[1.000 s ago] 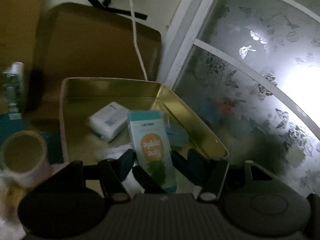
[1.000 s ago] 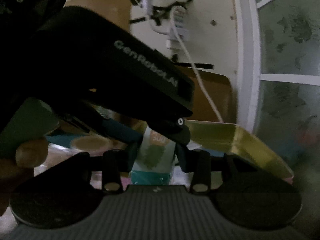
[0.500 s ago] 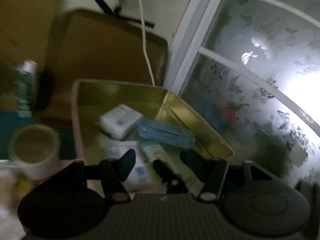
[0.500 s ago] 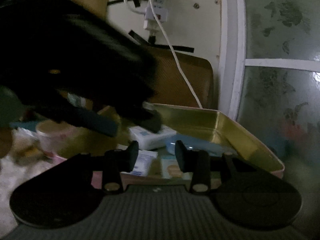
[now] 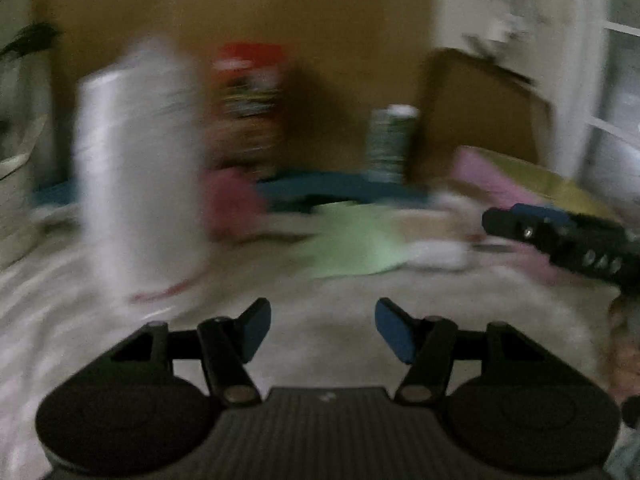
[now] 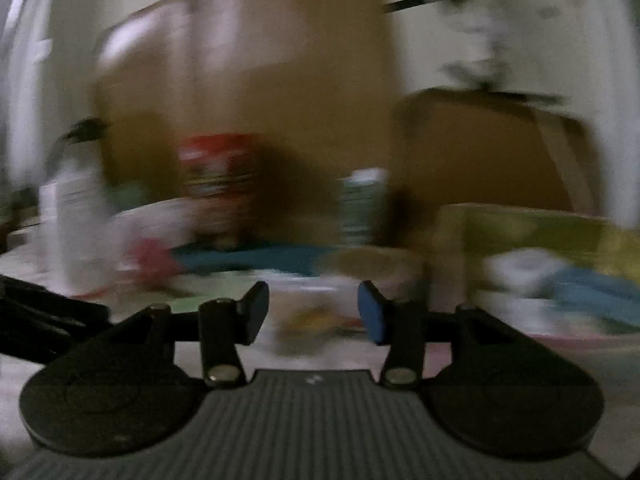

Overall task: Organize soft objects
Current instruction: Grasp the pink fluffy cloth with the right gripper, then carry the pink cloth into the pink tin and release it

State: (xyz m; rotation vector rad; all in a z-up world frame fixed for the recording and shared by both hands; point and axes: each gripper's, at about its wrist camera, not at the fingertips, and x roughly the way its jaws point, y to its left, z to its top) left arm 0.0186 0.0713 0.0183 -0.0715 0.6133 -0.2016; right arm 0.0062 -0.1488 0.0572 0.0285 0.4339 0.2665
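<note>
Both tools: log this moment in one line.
left tool: open, empty | right tool: open, empty | gold tin: right side | views: motion-blurred

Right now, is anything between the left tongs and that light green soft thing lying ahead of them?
Nothing visible. The left tongs are open and empty, with only bare pale cloth between them and the light green item. The tall white bottle stands off to the left, clear of that line. The view is blurred.
</note>
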